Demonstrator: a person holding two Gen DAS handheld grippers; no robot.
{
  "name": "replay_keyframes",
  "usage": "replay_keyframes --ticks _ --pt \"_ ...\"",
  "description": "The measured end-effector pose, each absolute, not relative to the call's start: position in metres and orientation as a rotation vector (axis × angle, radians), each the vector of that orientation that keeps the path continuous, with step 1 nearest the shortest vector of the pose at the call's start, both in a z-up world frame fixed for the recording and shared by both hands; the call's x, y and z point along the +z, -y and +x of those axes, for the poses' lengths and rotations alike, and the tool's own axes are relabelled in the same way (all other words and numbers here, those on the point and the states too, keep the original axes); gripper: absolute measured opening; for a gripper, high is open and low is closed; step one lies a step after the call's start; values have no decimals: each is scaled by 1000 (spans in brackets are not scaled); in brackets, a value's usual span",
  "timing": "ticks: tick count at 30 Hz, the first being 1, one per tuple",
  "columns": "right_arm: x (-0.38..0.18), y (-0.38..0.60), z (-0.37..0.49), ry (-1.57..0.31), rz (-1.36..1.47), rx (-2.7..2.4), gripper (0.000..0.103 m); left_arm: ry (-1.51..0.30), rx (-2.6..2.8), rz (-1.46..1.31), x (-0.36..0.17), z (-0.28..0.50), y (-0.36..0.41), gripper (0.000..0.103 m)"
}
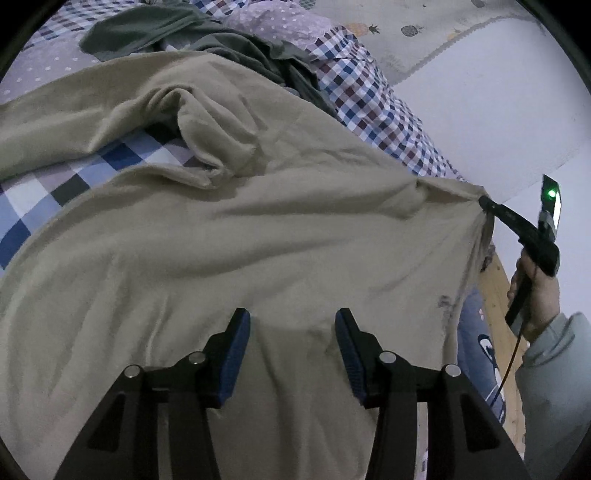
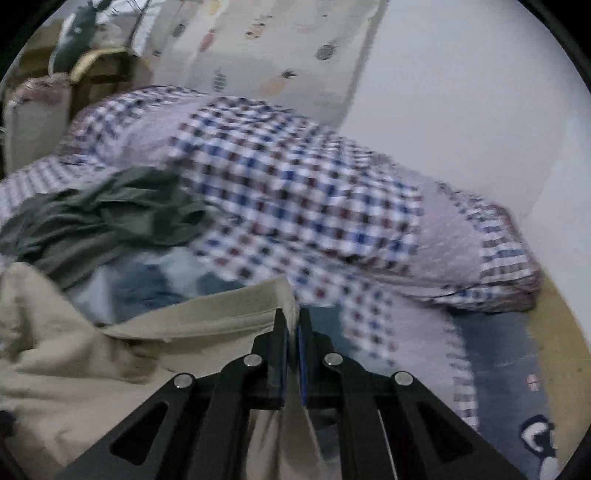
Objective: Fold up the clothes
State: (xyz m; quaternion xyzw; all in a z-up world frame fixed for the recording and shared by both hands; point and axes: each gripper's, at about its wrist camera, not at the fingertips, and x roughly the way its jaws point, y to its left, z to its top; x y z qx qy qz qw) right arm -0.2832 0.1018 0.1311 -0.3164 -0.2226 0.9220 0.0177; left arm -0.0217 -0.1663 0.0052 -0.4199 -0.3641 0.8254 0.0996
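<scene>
Left gripper (image 1: 292, 321) hovers open over beige garment (image 1: 258, 236) spread on checked bedding (image 1: 369, 99). Right gripper (image 2: 292, 325) is clamped on the garment's corner, pulling it taut. Risk: thin pinch slips, corner drops, spread bunches toward green clothing (image 1: 147, 29).

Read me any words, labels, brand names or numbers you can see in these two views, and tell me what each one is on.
None can be read.
The beige garment shows no label or print.
The checked bedding carries only a pattern.
The wall covering shows pineapple pictures, no lettering.
The device beside the right gripper shows only a green light.
</scene>
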Motion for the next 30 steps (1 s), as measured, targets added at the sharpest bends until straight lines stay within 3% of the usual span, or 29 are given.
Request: replay_keyframes --ticks 6,10,11,12,14,15,22,27,30 --pt "80 -114 -323 749 -1131 2679 5 1061 2446 -1247 3 -18 164 51" --pt "58 -117 -328 653 -1373 2696 8 1042 2459 -1256 5 -21 163 51" --pt "61 -117 -320 644 -1368 2730 19 1036 2462 -1259 7 -22 163 51" --pt "67 -117 -309 629 -1364 2776 41 1030 2465 -1260 7 -23 163 51" --pt "79 -123 -284 597 -1336 2864 60 1023 2468 -1261 9 -27 162 51" --pt "81 -131 -272 569 -1351 2887 62 1023 2469 -1261 9 -28 163 51" --pt "62 -195 -205 404 -1532 2910 60 1011 2481 -1256 11 -29 166 51" --pt "22 -223 -192 336 -1624 2864 49 998 2493 -1247 11 -28 166 51" --pt "1 -232 -192 303 -1661 2855 47 981 2499 -1250 11 -30 163 51"
